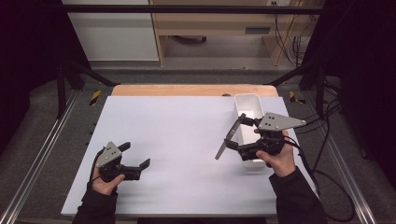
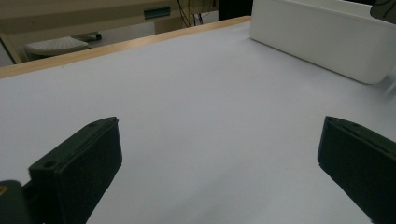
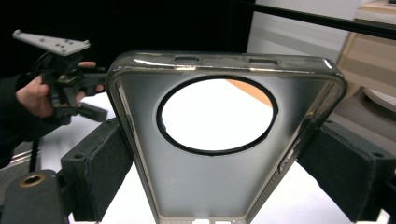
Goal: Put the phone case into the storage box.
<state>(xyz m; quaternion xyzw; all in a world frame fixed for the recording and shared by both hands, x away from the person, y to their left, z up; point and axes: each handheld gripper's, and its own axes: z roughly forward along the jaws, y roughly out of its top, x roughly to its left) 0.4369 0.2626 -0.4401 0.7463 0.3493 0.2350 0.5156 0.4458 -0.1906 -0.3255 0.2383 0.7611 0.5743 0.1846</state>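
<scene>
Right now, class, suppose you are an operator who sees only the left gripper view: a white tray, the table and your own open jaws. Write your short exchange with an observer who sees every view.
Operator: What is the right gripper doing?
Observer: The right gripper is shut on a clear phone case, with its jaws pressing on the two long edges.
Operator: Where is that relative to the tray?
Observer: In the high view the case sits just left of the tray, by its near end, and it slants down towards the table.
</scene>
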